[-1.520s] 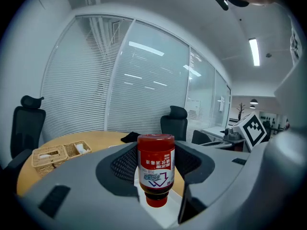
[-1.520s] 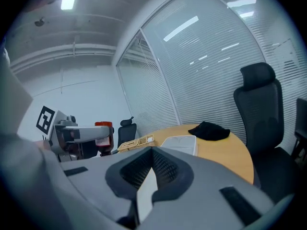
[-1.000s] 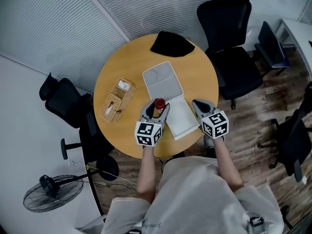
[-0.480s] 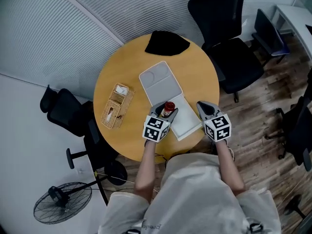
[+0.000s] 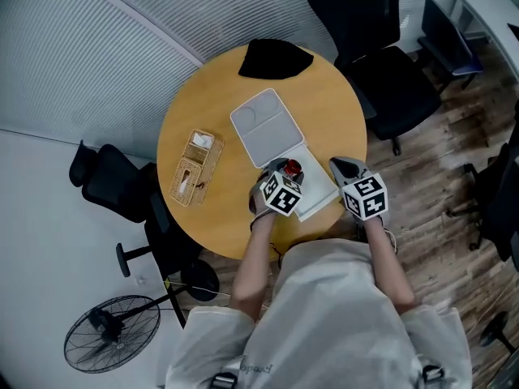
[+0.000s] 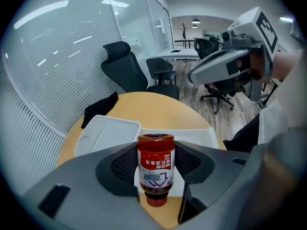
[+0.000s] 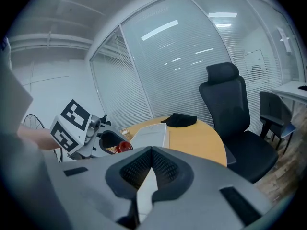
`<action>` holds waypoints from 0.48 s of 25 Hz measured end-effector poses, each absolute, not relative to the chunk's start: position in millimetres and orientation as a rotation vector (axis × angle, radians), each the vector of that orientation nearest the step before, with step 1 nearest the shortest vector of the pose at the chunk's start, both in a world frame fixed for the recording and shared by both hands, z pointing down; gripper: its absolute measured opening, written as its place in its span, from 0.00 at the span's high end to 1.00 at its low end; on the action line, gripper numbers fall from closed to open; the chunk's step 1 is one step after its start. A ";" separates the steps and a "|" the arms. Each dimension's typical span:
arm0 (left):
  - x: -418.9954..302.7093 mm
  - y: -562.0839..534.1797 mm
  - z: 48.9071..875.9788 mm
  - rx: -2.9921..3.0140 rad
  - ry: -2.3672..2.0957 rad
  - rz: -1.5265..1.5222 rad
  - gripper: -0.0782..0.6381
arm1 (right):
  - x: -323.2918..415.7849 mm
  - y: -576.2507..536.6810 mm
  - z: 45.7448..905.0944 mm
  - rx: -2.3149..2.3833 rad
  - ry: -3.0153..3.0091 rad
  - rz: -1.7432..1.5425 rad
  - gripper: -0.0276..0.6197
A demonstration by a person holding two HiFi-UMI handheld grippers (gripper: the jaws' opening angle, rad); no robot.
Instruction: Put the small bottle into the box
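Observation:
A small bottle (image 6: 155, 163) of red sauce with a red cap is held cap-down between the jaws of my left gripper (image 6: 154, 172), which is shut on it. In the head view that gripper (image 5: 281, 172) holds the bottle (image 5: 293, 168) over the near half of the open white box (image 5: 320, 191). The box's other half (image 5: 265, 124) lies flat further back on the round wooden table (image 5: 204, 104). My right gripper (image 5: 344, 167) hovers just right of the box with its jaws together and nothing in them. From the right gripper view (image 7: 152, 153), the bottle (image 7: 123, 146) shows at the left.
A wicker basket (image 5: 195, 168) with small items sits at the table's left. A black cloth (image 5: 274, 57) lies at the far edge. Black office chairs (image 5: 381, 63) stand right of the table, another (image 5: 109, 189) at its left. A floor fan (image 5: 105, 331) stands lower left.
My left gripper has carried the bottle rightward from the table beside the box to above the box's near half. The right gripper has stayed beside the box.

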State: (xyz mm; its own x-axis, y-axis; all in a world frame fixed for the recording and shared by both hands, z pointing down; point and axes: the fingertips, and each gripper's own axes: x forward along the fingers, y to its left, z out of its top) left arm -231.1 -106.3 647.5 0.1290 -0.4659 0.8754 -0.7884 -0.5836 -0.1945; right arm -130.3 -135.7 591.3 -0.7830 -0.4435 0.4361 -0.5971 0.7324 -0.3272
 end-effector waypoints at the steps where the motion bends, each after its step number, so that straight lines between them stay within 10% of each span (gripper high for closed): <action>1: -229.5 -105.9 650.3 2.091 -1.210 1.478 0.56 | -130.3 -134.8 592.0 0.809 -2.607 0.656 0.93; 12: -215.4 -100.9 686.4 2.097 -1.034 1.565 0.56 | -125.9 -126.8 599.1 0.822 -2.588 0.682 0.93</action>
